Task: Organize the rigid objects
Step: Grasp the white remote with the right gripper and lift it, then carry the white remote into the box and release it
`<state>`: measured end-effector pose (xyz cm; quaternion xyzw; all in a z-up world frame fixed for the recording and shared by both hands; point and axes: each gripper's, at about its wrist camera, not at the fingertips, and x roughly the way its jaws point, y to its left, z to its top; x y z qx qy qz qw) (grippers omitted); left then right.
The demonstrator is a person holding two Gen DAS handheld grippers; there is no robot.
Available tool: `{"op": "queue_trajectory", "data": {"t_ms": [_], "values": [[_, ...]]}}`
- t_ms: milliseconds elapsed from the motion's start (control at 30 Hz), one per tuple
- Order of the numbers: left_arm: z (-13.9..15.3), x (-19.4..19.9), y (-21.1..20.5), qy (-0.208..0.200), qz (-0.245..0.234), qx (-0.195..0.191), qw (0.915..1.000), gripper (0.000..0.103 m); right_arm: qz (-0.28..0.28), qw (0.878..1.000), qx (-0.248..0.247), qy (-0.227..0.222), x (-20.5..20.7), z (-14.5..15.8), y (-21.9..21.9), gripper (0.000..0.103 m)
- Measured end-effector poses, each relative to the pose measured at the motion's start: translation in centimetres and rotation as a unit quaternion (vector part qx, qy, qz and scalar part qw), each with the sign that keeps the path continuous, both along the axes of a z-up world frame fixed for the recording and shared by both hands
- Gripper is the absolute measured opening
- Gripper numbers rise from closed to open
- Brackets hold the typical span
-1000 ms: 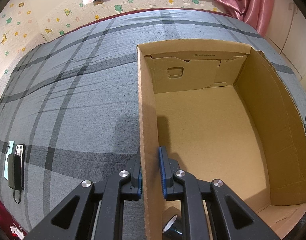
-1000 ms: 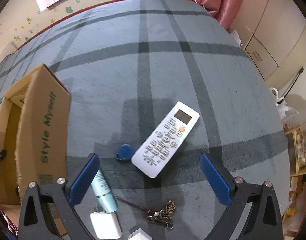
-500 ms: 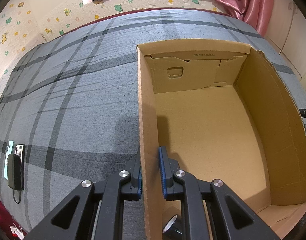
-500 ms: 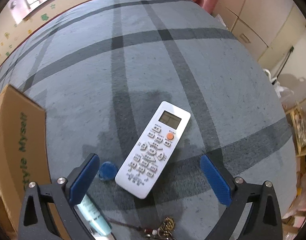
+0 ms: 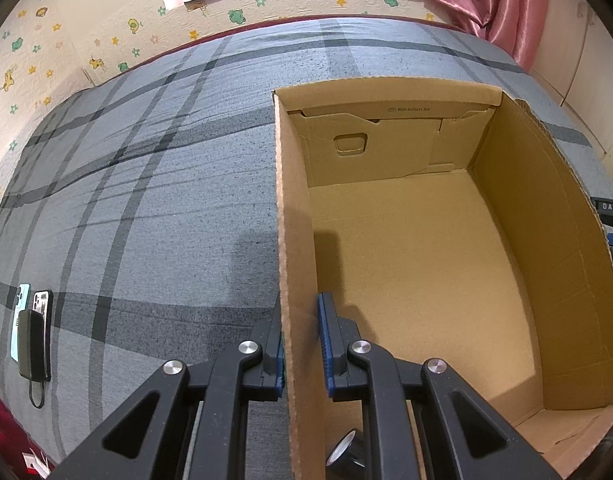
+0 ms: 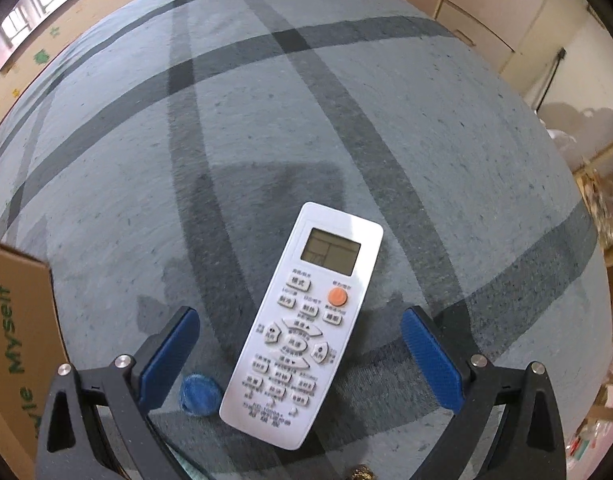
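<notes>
The long white plastic air-conditioner remote with the orange button [image 6: 304, 328] lies face up on the grey plaid bedspread [image 6: 306, 120], tilted, directly between the widely spread blue-padded fingers [image 6: 168, 350] of the right gripper [image 6: 302, 356], which hovers over it without touching. It looks light, stiff and a bit slick, so I'd take it across its narrow width near the middle, square to its long edges, or it may twist out; the soft bedding will give under any downward push. A small round blue disc [image 6: 199, 395] sits just beside its lower left edge and could get caught. The left gripper [image 5: 300, 344] pinches the near wall of the open brown cardboard box [image 5: 554, 240], steadying it
</notes>
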<state>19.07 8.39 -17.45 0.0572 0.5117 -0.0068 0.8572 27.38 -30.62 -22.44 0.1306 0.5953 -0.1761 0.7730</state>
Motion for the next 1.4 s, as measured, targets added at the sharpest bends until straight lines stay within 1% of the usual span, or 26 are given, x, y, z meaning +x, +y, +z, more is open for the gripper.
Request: {"op": "queue_trajectory", "data": {"t_ms": [67,100,200,267,333,367,400,433,500,867,1000,1167,1400], "values": [[0.0,0.0,0.0,0.000,0.000,0.000,1.0000,0.014,-0.002,1.000,0.000,0.001,0.4,-0.2,-0.1,0.103],[0.0,0.0,0.0,0.000,0.000,0.000,1.0000,0.014,-0.002,1.000,-0.001,0.002,0.6,-0.2,0.0,0.101],[0.0,0.0,0.0,0.000,0.000,-0.001,1.0000,0.014,-0.002,1.000,0.002,0.001,1.1,-0.4,0.2,0.087],[0.0,0.0,0.0,0.000,0.000,0.000,1.0000,0.014,0.002,1.000,0.005,0.006,1.3,-0.6,0.3,0.081],[0.0,0.1,0.0,0.000,0.000,0.002,1.0000,0.014,0.001,1.000,0.006,0.012,1.7,-1.1,0.0,0.065],[0.0,0.1,0.0,0.000,0.000,0.002,1.0000,0.014,0.000,1.000,0.002,0.014,1.8,-1.2,-0.1,0.060],[0.0,0.1,0.0,0.001,0.000,0.002,1.0000,0.014,0.000,1.000,0.004,0.012,1.6,-1.1,-0.2,0.056],[0.0,0.0,0.0,0.001,0.000,0.002,1.0000,0.014,0.001,1.000,0.010,0.008,1.6,-1.1,-0.3,0.054],[0.0,0.0,-0.1,0.000,0.000,0.003,1.0000,0.014,0.007,1.000,0.006,0.007,1.7,-0.9,-0.3,0.051],[0.0,0.0,-0.3,0.001,0.001,0.007,1.0000,0.014,0.037,0.999,0.011,-0.002,1.5,0.3,-0.3,0.050],[0.0,0.0,-0.3,0.000,0.001,0.008,1.0000,0.014,0.054,0.998,-0.001,-0.012,0.9,1.4,-0.2,0.049],[0.0,0.0,-0.3,0.000,0.001,0.010,0.9999,0.014,0.068,0.997,0.003,-0.023,0.2,2.7,-0.2,0.049],[0.0,0.0,-0.2,0.000,0.001,0.010,1.0000,0.014,0.095,0.995,-0.004,-0.039,-0.7,4.7,1.3,0.049]]}}
